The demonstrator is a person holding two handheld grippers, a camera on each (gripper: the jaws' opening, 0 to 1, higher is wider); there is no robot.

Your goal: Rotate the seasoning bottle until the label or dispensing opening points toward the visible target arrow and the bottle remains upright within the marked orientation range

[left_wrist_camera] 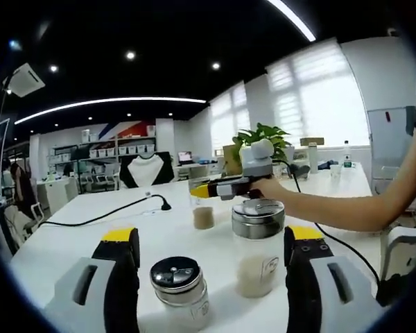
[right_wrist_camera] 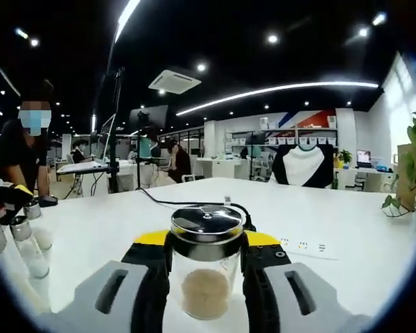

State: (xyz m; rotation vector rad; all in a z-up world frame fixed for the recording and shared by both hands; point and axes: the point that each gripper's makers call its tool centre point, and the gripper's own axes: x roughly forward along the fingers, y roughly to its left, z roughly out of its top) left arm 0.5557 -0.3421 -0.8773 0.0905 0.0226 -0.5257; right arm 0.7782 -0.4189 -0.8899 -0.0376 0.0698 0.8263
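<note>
On the white table (left_wrist_camera: 69, 243): two hand-held grippers among seasoning bottles.

Left gripper view: the left gripper (left_wrist_camera: 211, 260) has its jaws wide apart, gripping nothing; between them stand a short bottle (left_wrist_camera: 180, 290) with a dark shaker lid at 6 o'clock and a taller bottle (left_wrist_camera: 258, 246) with a steel lid at 5 o'clock, both upright. At 1 o'clock of the taller one, a person's hand (left_wrist_camera: 267, 186) holds the right gripper (left_wrist_camera: 198, 191) over a glass jar (left_wrist_camera: 203, 210) with brown powder at its bottom. Right gripper view: the right gripper's jaws are clamped on that jar, upright, steel lid up. More bottles (right_wrist_camera: 28, 246) stand at 9 o'clock, beside another person (right_wrist_camera: 21, 156). A black cable (right_wrist_camera: 187, 202) crosses the table behind the jar.
</note>
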